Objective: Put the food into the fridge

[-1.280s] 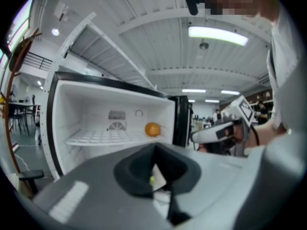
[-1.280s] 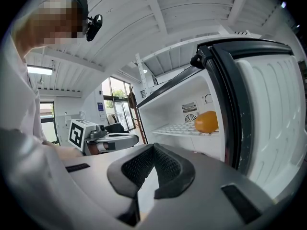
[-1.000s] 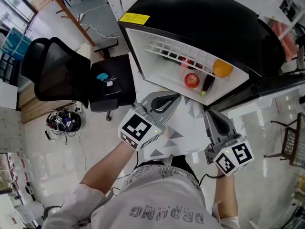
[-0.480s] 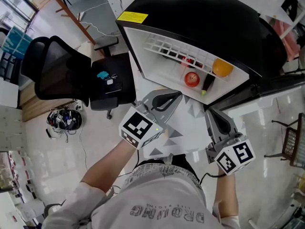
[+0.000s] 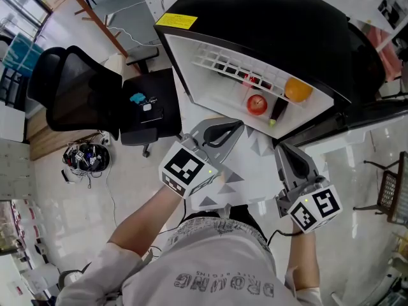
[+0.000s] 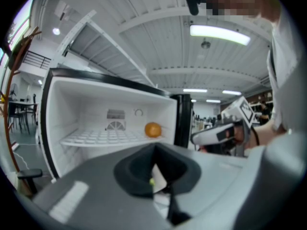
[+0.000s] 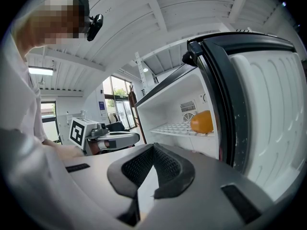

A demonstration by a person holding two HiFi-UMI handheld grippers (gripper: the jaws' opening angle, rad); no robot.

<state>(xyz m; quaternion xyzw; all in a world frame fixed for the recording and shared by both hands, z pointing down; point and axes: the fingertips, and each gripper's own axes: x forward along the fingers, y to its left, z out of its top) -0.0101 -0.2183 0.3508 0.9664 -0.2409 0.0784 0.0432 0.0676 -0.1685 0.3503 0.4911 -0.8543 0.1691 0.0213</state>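
While the fridge (image 5: 255,18) stands open, almost nothing has changed over the last second. The left gripper (image 5: 237,129) and right gripper (image 5: 281,149) sit where they were, just in front of the fridge's front edge, only a hair shifted. Both pairs of jaws are closed tip to tip and neither has hold of anything.

The food is already inside, so loading looks done or paused; closing the door is likely what's left.

Count:
- One orange (image 5: 298,91), at the right end of the wire shelf (image 5: 217,61).
- One apple (image 5: 256,106), below that shelf near the front edge of the fridge floor.
- One dark item with a green tip (image 5: 277,111), just right of the apple; can't tell what it is.
- Something red behind the shelf wires, too hidden to count.
- Two grippers, one fridge.
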